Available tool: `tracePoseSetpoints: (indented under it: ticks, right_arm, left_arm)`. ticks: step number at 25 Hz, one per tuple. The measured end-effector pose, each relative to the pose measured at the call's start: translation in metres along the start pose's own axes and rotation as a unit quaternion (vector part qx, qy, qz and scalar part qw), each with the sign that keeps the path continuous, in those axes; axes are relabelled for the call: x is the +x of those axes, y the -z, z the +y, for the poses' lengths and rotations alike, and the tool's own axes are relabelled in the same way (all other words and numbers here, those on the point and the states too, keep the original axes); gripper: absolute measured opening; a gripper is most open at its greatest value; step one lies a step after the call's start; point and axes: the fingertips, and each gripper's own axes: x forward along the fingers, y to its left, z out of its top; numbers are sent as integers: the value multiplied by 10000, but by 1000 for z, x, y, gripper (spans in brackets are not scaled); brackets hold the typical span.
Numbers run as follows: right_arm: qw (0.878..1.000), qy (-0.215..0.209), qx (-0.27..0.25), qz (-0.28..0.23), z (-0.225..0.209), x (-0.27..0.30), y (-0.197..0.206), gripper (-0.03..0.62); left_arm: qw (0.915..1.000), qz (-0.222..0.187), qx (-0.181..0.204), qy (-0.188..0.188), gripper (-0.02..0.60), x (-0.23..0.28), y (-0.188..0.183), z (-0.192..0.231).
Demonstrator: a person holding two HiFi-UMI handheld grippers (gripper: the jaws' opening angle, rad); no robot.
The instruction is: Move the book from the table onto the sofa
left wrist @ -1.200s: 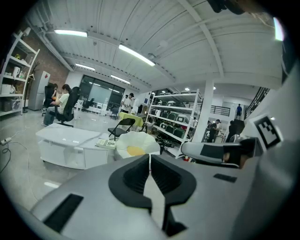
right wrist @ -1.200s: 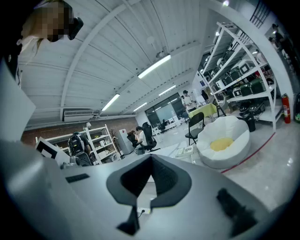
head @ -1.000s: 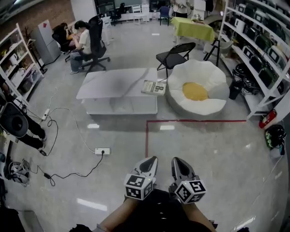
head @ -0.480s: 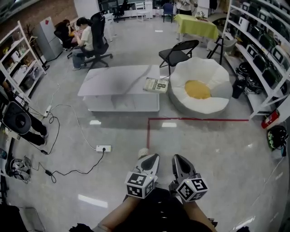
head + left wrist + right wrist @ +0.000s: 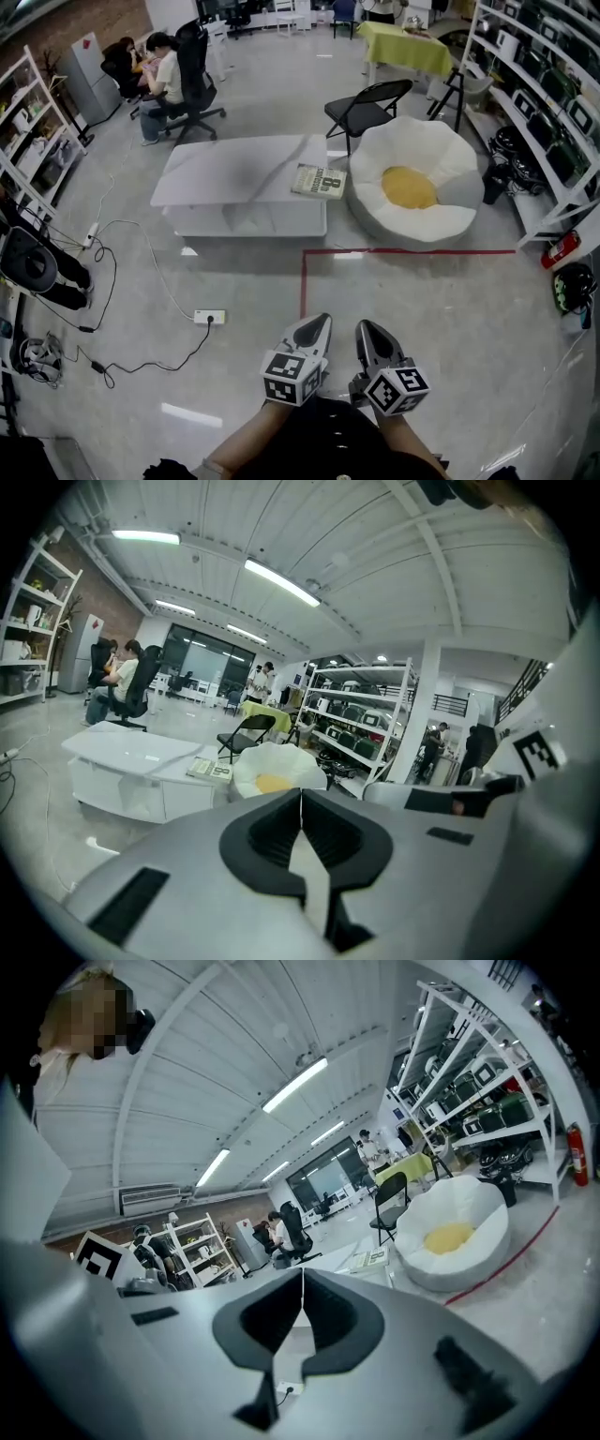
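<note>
The white table (image 5: 234, 173) and the egg-shaped white sofa (image 5: 441, 211) with its yellow centre stand side by side across the grey floor, well apart from me, beyond the red tape line (image 5: 403, 251). Over the past second I have shuffled a little and my view has swung slightly. A shoe tip that showed by my grippers half a second ago is gone. The table and sofa look barely any nearer than they did.

The book (image 5: 319, 181) has not moved. It lies flat at the table's right edge, the edge next to the sofa, with nothing touching it. By my judgement the task is at its very start: an approach on foot, with the reach, the grasp and the carry to the sofa all yet to come.

My left gripper (image 5: 319, 323) and right gripper (image 5: 367, 328) are held close in front of me, side by side, pointing toward the table. Each has its jaws pressed together with nothing between them.

The only writing I can make out is on the book's cover, a large numeral that looks like an 8. The smaller print is too small to read. The cubes on my grippers carry black-and-white square markers, not words.
</note>
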Motion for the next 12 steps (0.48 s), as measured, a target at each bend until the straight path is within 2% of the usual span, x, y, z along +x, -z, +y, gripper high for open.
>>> tracePoseSetpoints:
  ticks: [12]
  right_arm:
    - [9993,146,354,33,-24,134,-52,12]
  left_arm:
    - [9998,119,-17,126,11,90,-78,90]
